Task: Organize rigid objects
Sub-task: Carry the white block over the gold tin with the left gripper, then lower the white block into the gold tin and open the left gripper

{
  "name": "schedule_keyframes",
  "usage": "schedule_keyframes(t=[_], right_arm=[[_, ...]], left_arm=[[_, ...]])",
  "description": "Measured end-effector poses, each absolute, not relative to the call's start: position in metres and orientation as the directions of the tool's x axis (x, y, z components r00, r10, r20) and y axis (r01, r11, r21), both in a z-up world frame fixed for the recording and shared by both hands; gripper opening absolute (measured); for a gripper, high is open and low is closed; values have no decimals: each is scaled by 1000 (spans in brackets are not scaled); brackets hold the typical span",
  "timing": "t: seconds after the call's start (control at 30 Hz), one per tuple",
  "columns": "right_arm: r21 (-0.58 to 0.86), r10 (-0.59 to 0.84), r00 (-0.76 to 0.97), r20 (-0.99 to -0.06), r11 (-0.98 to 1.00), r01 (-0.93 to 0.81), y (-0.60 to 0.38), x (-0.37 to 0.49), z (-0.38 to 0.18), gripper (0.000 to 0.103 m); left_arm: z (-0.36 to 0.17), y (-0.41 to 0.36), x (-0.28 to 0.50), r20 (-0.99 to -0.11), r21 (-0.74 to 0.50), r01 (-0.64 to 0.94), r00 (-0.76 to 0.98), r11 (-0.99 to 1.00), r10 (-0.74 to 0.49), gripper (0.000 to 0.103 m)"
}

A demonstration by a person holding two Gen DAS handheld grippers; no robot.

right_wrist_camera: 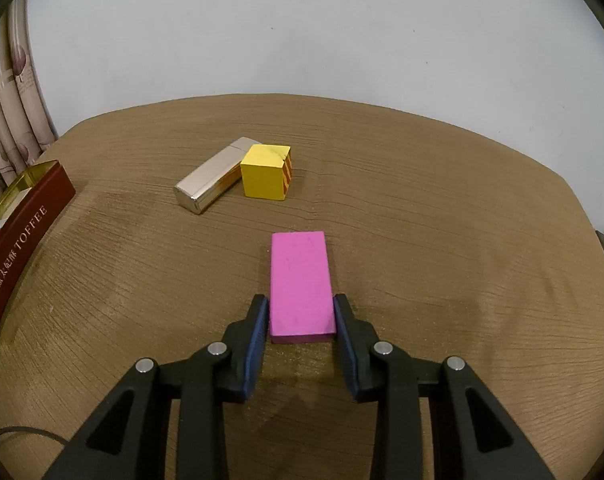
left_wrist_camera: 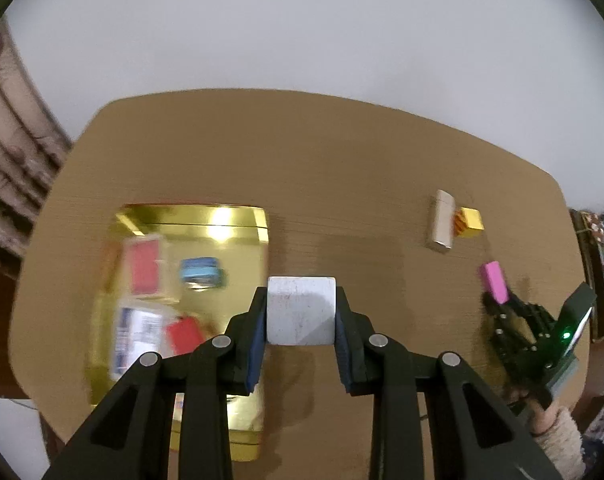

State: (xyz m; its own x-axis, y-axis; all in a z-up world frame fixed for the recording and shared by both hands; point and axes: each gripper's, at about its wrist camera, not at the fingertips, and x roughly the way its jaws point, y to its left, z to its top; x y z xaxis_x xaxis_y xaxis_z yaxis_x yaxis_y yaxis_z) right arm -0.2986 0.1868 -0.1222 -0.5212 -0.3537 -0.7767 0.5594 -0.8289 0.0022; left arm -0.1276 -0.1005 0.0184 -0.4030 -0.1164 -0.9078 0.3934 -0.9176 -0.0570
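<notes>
Left gripper [left_wrist_camera: 301, 312] clamps white block [left_wrist_camera: 301, 310] right of gold tin [left_wrist_camera: 258, 220]; right gripper [right_wrist_camera: 302, 316] pinches pink block [right_wrist_camera: 302, 284] (near end only). Risk: it pivots, slips.

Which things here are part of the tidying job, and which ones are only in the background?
Part of the job:
- white block, clamped in left gripper
- pink block, between the pads of right gripper
- yellow cube
- champagne metal case
- gold tin, several small items already inside

Only lying about:
- curtain
- wall
- grey cable
</notes>
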Motion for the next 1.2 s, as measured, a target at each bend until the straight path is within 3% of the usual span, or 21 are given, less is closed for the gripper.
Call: schedule_keyframes(t=[0.5,0.87,1.2], right_arm=[[-2,-351,-523,-777,-829,560,185,-298,-123,34],[-9,-347,-525,-777,-828,561,183,-298,-123,34],[-9,-348,-525,-777,-827,562,183,-298,-123,34]], left_arm=[[28,-205,-51,-886,91,542,-339,-835,-317,27],[-34,-223,-49,-922,29,578,-300,-816,-245,27],[-58,-218,-79,-931,-12,562,-307,-827,-196,27]])
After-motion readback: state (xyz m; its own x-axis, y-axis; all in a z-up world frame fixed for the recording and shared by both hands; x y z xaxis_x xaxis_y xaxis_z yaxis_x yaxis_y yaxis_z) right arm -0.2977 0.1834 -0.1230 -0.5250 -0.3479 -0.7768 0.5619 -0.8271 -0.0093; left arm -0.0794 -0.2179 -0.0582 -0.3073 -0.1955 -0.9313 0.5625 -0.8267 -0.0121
